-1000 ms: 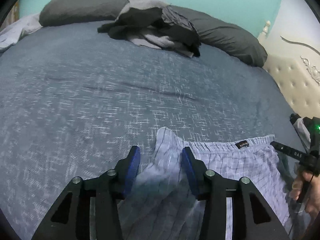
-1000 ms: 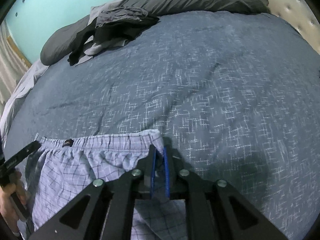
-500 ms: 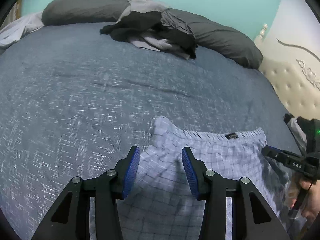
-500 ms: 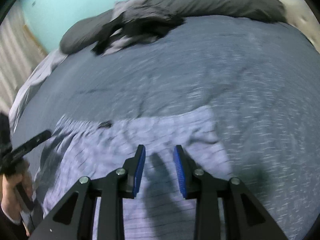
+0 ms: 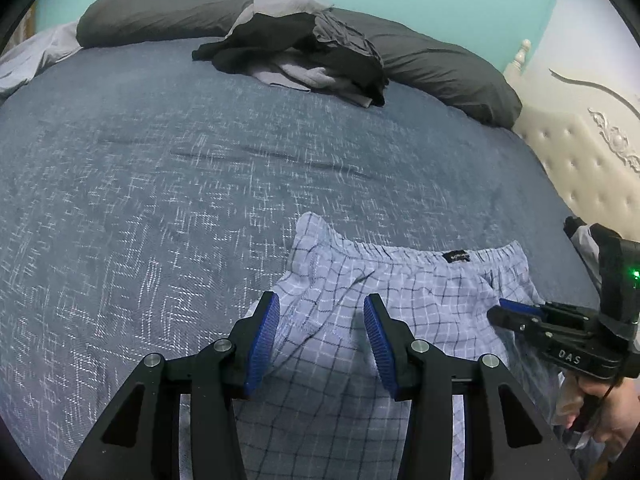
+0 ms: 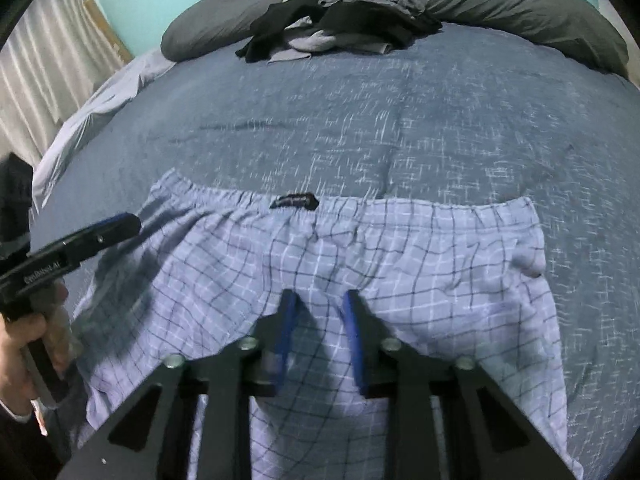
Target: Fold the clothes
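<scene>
Light blue plaid shorts (image 6: 400, 280) lie spread on the blue bedspread (image 5: 160, 200), waistband away from me, with a small black label (image 6: 295, 201) at its middle. My left gripper (image 5: 321, 304) hovers open over the shorts' (image 5: 400, 292) left waistband corner, and the cloth lies flat below its blue pads. My right gripper (image 6: 320, 300) is over the middle of the shorts. Its jaws are closing with a narrow gap, and nothing is pinched between them. Each gripper shows in the other's view: the right gripper (image 5: 516, 312) and the left gripper (image 6: 120, 224), each held by a hand.
A heap of black and grey clothes (image 5: 304, 60) sits at the bed's far side against long grey pillows (image 5: 440, 68). A cream tufted headboard (image 5: 580, 168) stands to the right. A pale sheet (image 6: 100, 100) and a curtain (image 6: 44, 60) are at the left.
My right gripper let go of the waistband's right corner, swung left over the shorts' middle, and its jaws widened, then narrowed. The left gripper stayed put, and the cloth under it now lies flatter.
</scene>
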A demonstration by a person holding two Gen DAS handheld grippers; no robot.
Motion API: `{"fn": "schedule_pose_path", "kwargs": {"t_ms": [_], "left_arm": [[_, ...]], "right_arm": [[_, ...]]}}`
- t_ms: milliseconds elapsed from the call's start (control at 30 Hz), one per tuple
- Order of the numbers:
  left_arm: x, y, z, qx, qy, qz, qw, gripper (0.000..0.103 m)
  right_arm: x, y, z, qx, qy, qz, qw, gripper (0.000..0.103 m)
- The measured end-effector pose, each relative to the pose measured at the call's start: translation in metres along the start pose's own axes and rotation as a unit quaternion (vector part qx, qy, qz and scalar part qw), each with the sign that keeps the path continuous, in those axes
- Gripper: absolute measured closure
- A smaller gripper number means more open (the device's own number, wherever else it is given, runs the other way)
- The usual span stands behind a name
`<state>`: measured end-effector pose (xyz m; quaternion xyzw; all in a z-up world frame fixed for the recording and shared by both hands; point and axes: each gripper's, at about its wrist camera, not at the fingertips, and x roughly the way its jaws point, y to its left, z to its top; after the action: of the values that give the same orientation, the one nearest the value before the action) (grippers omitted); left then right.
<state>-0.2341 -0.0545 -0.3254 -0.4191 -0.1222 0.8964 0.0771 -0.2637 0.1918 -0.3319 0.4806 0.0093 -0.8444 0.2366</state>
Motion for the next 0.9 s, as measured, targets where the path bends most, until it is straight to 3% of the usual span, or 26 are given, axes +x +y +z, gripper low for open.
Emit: {"fn": "schedule_pose_path", "kwargs": {"t_ms": [167, 433, 600, 700, 833, 900], "left_arm": [[-0.002, -0.001, -0.001, 0.002, 0.001, -0.001, 1.0000, 0.055], [-0.011, -0.006, -0.005, 0.010, 0.001, -0.003, 0.9999, 0.055], [-0.033, 0.002, -0.012, 0.006, -0.002, 0.003, 1.0000, 0.055], [-0.046, 0.012, -0.019, -0.005, -0.003, 0.011, 0.9999, 0.055], [-0.068, 0.023, -0.035, -0.024, -0.005, 0.025, 0.9994, 0.055], [-0.077, 0.026, -0.045, -0.040, -0.005, 0.027, 0.9988, 0.055]], "right_arm": [[-0.004, -0.002, -0.003, 0.000, -0.008, -0.010, 1.000, 0.099], [-0.013, -0.007, -0.013, 0.004, -0.011, -0.015, 1.000, 0.101], [-0.040, -0.024, -0.020, 0.073, -0.045, 0.006, 0.996, 0.100], [-0.070, -0.044, -0.035, 0.126, -0.069, 0.002, 0.990, 0.097], [-0.106, -0.079, -0.068, 0.200, -0.099, -0.023, 0.974, 0.075], [-0.119, -0.094, -0.085, 0.240, -0.114, -0.030, 0.964, 0.075]]}}
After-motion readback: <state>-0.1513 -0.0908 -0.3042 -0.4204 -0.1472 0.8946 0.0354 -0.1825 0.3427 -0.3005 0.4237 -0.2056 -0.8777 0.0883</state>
